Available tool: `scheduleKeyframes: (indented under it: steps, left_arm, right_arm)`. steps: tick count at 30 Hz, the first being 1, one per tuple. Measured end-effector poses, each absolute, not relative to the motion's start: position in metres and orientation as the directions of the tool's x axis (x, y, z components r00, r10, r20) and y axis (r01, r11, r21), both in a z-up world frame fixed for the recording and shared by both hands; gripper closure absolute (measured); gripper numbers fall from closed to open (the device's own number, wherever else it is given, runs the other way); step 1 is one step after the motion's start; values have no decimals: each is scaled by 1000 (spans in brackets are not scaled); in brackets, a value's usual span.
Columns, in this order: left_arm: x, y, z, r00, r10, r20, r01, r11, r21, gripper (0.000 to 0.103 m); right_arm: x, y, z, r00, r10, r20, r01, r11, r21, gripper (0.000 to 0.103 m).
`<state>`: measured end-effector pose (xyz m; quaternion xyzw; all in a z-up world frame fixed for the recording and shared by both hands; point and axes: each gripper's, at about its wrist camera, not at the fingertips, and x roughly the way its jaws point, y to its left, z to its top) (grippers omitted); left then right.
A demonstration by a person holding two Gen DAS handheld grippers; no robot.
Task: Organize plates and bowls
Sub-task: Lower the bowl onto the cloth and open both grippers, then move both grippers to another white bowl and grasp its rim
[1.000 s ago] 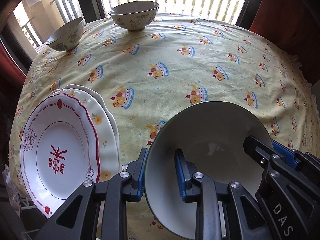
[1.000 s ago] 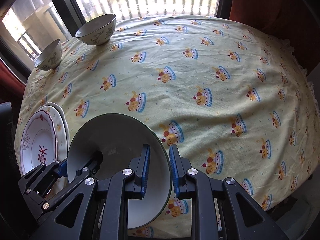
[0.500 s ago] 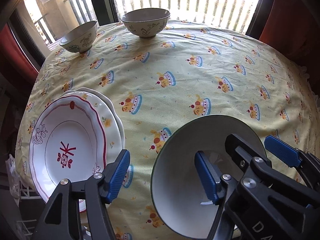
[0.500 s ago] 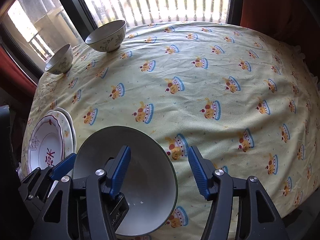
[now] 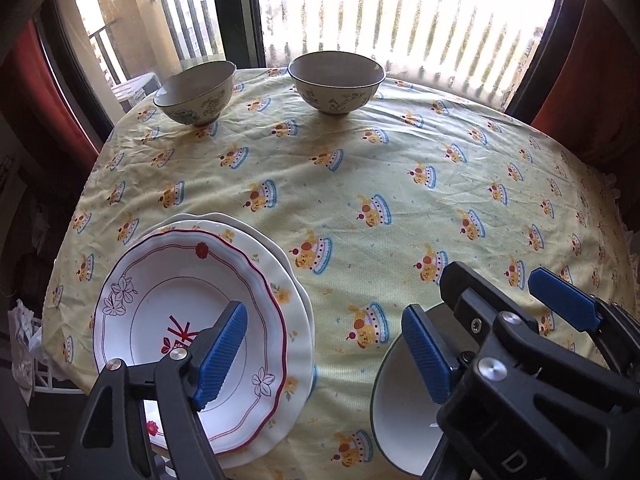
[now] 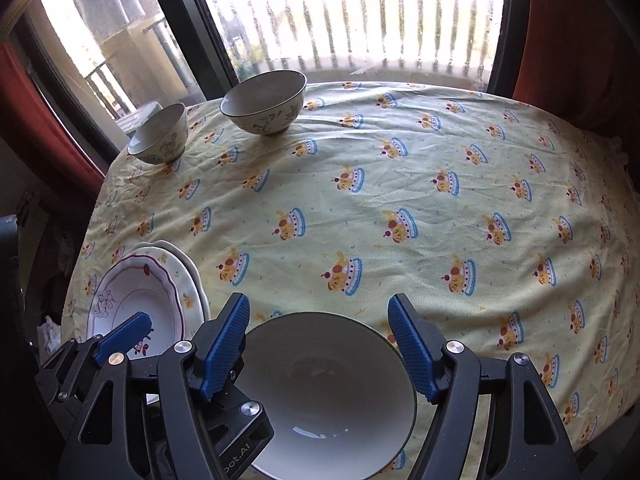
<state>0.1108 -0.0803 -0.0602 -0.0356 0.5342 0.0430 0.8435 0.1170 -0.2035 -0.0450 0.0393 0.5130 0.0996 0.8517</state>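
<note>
— On the near edge of the tabletop (image 6: 400, 184), what step are we at?

— A release, I'd say. The big white bowl (image 6: 332, 396) sits on the yellow cloth right below both tools. The right tool (image 6: 320, 344) has just been opening its jaws and they stand wide, the bowl under them but no pad pressing on it. The left tool (image 5: 332, 356) has been opening too; its jaws are spread, with one blue pad over the stack of plates (image 5: 192, 328) and the other above the bowl's rim. Nothing is held by either.

— So the bowl is set down. Where's the rest?

— The plates are stacked at the near left, just beside the white bowl. Two patterned bowls stand at the far edge by the window, well apart from us: the smaller bowl (image 5: 196, 94) to the left, the wider bowl (image 5: 337, 80) next to it, not touching.

— Next move?

— Probably fetching one of those far bowls to nest with the white one. That calls for a long reach across and a pinch on a thin rim.
</note>
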Motion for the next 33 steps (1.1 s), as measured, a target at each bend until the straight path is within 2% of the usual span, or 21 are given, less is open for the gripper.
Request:
scheduleKeyframes:
  steps: [14, 33]
  left_arm:
    - [165, 12, -34, 474, 6, -880, -18, 1000, -3, 22]
    - [259, 129, -20, 525, -20, -851, 27, 1000, -7, 22]
  right_arm:
    - [157, -113, -16, 522, 140, -841, -43, 989, 138, 28]
    - [241, 16, 6, 565, 64, -822, 42, 993, 106, 28]
